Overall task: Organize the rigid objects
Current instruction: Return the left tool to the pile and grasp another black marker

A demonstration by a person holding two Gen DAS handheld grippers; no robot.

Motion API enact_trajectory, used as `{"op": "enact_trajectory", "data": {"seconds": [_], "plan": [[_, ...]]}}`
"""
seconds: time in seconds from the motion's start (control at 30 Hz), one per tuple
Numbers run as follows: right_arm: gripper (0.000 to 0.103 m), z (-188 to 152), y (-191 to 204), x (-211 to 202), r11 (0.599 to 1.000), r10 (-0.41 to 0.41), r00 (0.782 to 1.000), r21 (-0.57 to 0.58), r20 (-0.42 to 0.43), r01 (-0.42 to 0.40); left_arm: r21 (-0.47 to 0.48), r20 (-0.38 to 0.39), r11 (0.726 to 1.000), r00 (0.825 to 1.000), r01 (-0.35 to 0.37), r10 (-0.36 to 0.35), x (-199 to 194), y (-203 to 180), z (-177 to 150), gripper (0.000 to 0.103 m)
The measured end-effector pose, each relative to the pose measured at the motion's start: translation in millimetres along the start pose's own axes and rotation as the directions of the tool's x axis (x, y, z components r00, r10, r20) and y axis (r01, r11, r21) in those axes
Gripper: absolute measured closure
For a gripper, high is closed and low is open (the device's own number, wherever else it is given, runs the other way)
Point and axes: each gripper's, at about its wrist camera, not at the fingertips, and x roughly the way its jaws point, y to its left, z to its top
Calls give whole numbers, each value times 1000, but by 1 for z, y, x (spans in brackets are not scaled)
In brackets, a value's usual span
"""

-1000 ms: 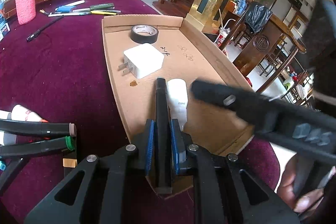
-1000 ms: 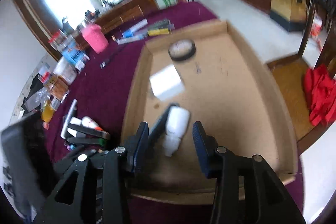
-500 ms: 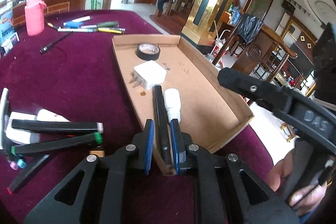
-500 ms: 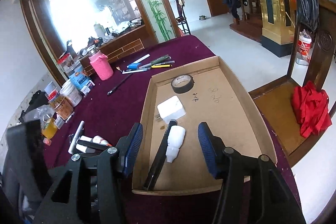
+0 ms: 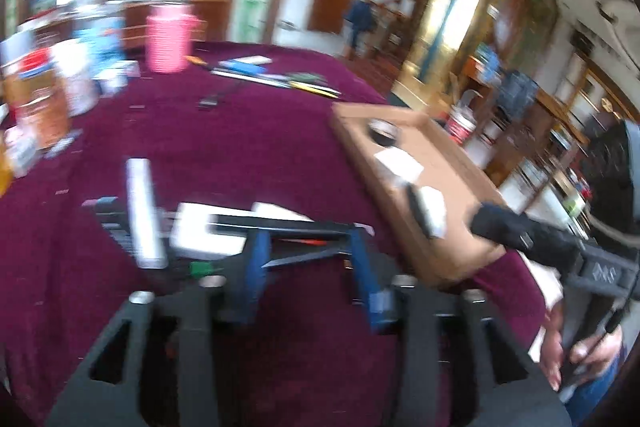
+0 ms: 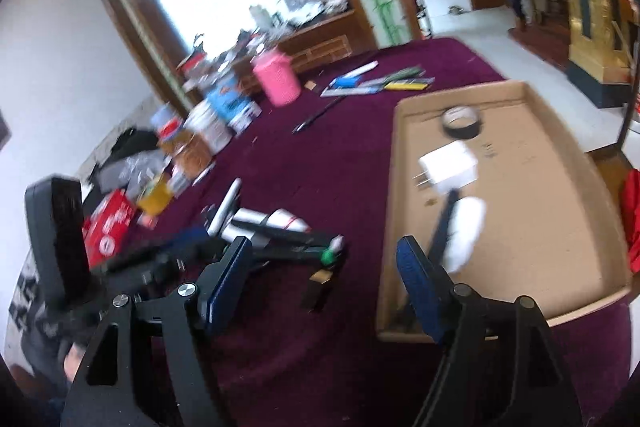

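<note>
A shallow cardboard tray [image 6: 560, 227] lies on the maroon table and holds a black tape roll [image 6: 461, 121], a white charger [image 6: 450, 171], a black marker [image 6: 442, 221] and a white tube [image 6: 466, 231]. The tray also shows in the left wrist view [image 5: 452, 227]. My left gripper [image 5: 308, 259] is open and empty, left of the tray, over a pile of black markers [image 5: 280, 225] and white items [image 5: 204, 231]. My right gripper [image 6: 324, 275] is open and empty, above the table near the tray's left wall. The pile also shows in the right wrist view [image 6: 280, 231].
A pink cup [image 6: 277, 79], jars and boxes [image 6: 208, 131] crowd the table's far left. Pens and markers [image 6: 376, 81] lie at the back. A silver stick [image 5: 142, 211] lies by the pile. A chair with red cloth [image 6: 632, 219] stands right of the tray.
My left gripper let go of the black marker, which now lies in the tray beside the white tube, opened, and swung left toward the pile. My right gripper also shifted left.
</note>
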Motion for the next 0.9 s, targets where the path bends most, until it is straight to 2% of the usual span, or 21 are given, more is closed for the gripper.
{"op": "enact_trajectory", "data": {"seconds": [0.07, 0.13, 0.27, 0.33, 0.43, 0.6, 0.7, 0.77, 0.9], "plan": [[34, -4, 8, 13, 1000, 20, 999, 11, -47, -20, -29, 26, 998, 998, -56, 57, -5, 24, 0, 53], [34, -8, 18, 26, 1000, 5, 998, -11, -70, -6, -68, 26, 993, 995, -94, 96, -5, 50, -2, 53], [34, -13, 28, 45, 999, -33, 992, -38, -123, 29, -148, 12, 982, 993, -114, 117, -1, 88, -8, 53], [34, -15, 35, 53, 998, -26, 988, -55, -150, 18, -167, 6, 978, 992, -121, 124, -2, 104, -11, 53], [34, -11, 44, 60, 995, -66, 987, -83, -144, 55, -213, 10, 968, 991, -131, 137, 1, 123, -14, 53], [34, 13, 45, 84, 988, -114, 985, -114, -132, 100, -254, 20, 954, 985, -160, 170, 2, 139, -21, 53], [34, 26, 38, 111, 987, -120, 980, -120, -156, 102, -277, 20, 948, 985, -158, 170, 1, 145, -22, 53], [34, 27, 30, 131, 988, -128, 969, -107, -211, 107, -284, 26, 944, 983, -167, 182, -1, 148, -22, 53], [34, 14, 28, 140, 998, -58, 961, -47, -270, 47, -301, 19, 939, 983, -169, 183, -1, 153, -23, 53]]}}
